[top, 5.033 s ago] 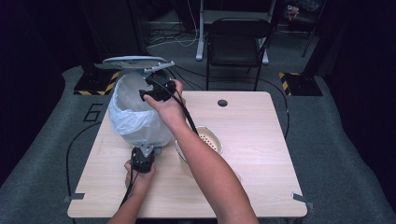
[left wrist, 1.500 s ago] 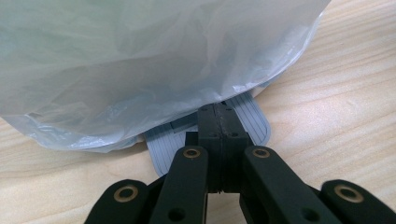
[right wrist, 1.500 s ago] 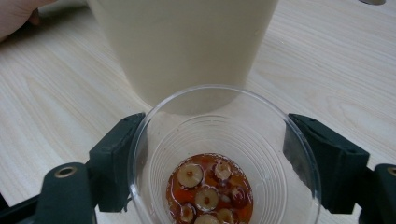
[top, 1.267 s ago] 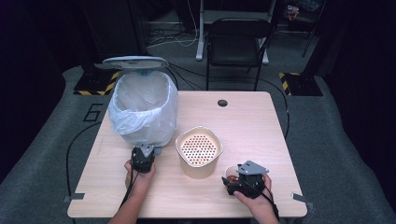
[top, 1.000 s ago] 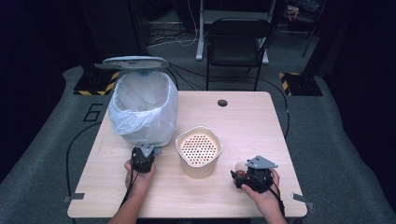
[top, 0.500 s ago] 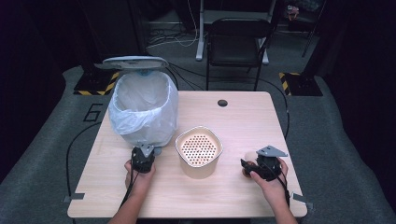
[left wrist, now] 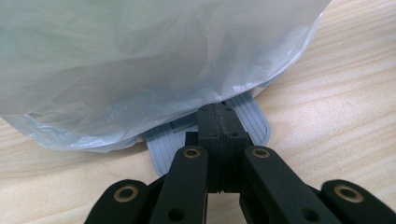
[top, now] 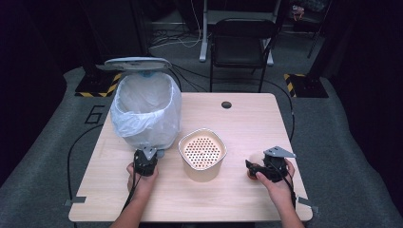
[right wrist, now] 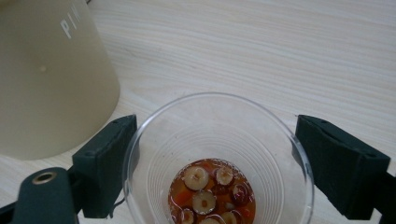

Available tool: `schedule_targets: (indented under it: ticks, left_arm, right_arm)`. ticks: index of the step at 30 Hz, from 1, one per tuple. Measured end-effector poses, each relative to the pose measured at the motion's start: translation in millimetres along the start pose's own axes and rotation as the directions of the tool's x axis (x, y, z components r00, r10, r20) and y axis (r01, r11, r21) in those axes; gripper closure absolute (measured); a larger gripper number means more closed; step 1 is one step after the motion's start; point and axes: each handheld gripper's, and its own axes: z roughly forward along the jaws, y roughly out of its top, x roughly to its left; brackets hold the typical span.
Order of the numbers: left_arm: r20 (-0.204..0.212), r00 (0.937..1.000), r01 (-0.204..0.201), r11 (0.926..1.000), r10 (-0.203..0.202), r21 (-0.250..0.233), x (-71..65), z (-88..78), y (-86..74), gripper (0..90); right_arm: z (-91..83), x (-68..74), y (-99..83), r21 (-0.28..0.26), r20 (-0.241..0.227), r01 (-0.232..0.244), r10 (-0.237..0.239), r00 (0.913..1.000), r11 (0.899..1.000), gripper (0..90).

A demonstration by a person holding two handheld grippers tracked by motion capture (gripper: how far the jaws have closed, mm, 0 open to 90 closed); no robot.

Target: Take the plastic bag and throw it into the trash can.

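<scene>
One clear plastic cup of reddish drink stands near the surface's right front edge between the right gripper's just-opening jaws; left gripper clamped shut on one bin's pedal

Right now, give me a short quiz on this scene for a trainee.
1. True or false: the bin lid is shut.
2. What stands between the jaws of the right gripper? A) a spoon B) a clear cup C) a sponge
3. What does the shut left gripper press on?

Key
1. False: it stands open.
2. B. The jaws have just been opening around it.
3. The bin pedal.
</scene>
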Motion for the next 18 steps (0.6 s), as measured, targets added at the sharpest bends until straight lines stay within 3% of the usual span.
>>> schedule_targets:
  ticks: [13, 17, 18]
  left_arm:
    - [0.003, 1.0, -0.001, 1.0, 0.001, 0.006, 0.4, -0.4, 0.2, 90.0]
    - [0.001, 1.0, -0.001, 1.0, 0.001, 0.002, 0.1, -0.2, 0.1, 89.9]
    - [-0.002, 1.0, -0.001, 1.0, 0.001, -0.002, -0.2, 0.1, -0.2, 89.9]
  right_arm:
    - [-14.4, 5.7, 25.6, -0.05, 0.005, 0.037, -0.036, 0.9993, 0.998, 18.6]
    - [-18.0, 14.9, 40.9, -0.08, -0.031, 0.058, -0.061, 0.9977, 0.995, 28.9]
    - [-17.8, 19.9, 49.3, -0.081, -0.086, 0.056, -0.063, 0.9943, 0.995, 36.2]
